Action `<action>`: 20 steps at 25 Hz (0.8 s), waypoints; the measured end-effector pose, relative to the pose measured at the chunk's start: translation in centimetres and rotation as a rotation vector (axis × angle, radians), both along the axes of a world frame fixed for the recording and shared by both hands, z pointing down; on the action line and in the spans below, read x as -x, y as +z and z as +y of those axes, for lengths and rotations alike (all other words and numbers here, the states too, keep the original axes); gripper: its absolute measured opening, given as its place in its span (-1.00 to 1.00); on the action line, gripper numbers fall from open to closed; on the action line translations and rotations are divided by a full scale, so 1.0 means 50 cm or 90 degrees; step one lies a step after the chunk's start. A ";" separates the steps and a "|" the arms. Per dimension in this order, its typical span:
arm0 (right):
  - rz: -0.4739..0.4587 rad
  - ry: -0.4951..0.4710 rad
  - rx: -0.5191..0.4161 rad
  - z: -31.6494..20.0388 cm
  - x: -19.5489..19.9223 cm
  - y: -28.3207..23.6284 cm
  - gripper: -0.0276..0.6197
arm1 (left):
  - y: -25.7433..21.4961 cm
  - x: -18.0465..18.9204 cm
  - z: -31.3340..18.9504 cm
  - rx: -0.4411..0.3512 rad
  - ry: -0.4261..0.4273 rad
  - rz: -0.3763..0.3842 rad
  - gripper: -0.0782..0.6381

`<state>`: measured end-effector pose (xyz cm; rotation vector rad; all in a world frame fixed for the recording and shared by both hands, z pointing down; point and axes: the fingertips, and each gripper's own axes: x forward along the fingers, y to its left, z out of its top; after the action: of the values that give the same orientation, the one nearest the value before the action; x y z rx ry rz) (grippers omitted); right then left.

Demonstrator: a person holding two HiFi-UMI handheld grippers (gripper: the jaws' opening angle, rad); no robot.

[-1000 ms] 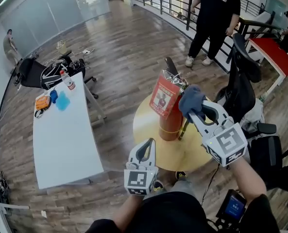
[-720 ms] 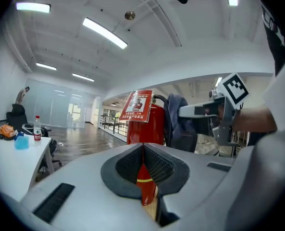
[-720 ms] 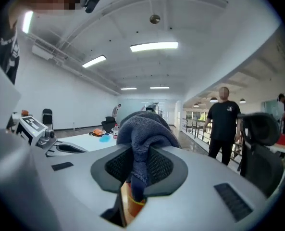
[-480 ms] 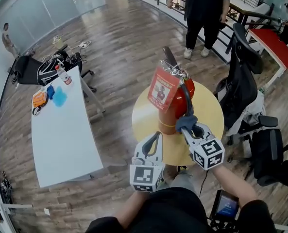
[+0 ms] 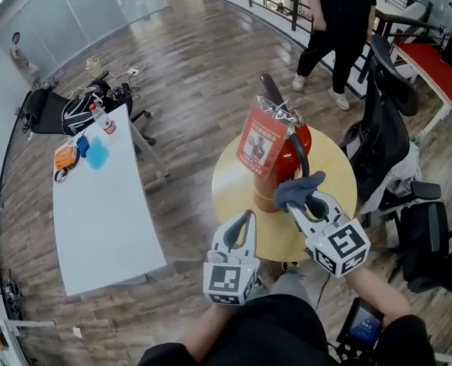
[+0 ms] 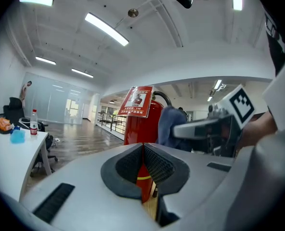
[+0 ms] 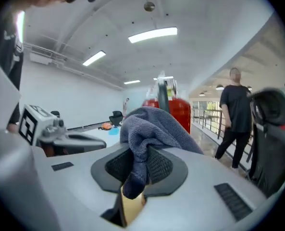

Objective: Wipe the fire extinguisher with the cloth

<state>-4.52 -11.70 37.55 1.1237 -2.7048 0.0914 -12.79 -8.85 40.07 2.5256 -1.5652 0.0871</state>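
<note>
A red fire extinguisher (image 5: 280,158) with a black hose and a red hanging tag (image 5: 261,142) stands upright on a round yellow table (image 5: 233,189). My right gripper (image 5: 308,198) is shut on a grey-blue cloth (image 5: 296,191), held low against the extinguisher's near right side. In the right gripper view the cloth (image 7: 152,134) bulges out of the jaws with the extinguisher (image 7: 173,107) just behind it. My left gripper (image 5: 239,228) is shut and empty, near the table's front edge, left of the extinguisher (image 6: 142,124).
A long white table (image 5: 104,212) at the left carries a bottle (image 5: 104,120), a blue item and an orange item. A black office chair (image 5: 382,128) stands right of the round table. A person in black (image 5: 340,21) walks by the railing behind. A red table (image 5: 437,75) is far right.
My right gripper has come down with the cloth from the extinguisher's top to its lower side. The person in black has stepped to the right. The left gripper has barely moved.
</note>
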 end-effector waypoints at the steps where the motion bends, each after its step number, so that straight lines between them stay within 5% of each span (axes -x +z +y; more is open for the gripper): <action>1: -0.010 -0.010 -0.040 0.006 -0.001 -0.056 -0.69 | -0.001 0.004 0.000 0.000 -0.001 0.003 -0.72; 5: -0.036 0.005 -0.144 -0.021 -0.030 -0.225 -0.70 | -0.004 0.013 -0.006 -0.004 -0.004 0.010 -0.72; 10: 0.084 -0.048 -0.153 -0.058 0.030 -0.253 -0.69 | 0.003 0.007 -0.004 0.001 0.008 0.011 -0.72; 15: 0.033 -0.013 -0.093 -0.102 0.030 -0.267 -0.69 | 0.005 0.003 0.008 0.007 0.011 0.020 -0.72; 20: 0.101 -0.056 -0.150 -0.033 0.017 -0.216 -0.69 | 0.010 0.025 0.011 0.016 -0.005 0.026 -0.72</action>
<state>-5.38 -13.36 26.74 1.0190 -2.6678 -0.3236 -14.06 -8.31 40.56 2.4862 -1.5495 0.0535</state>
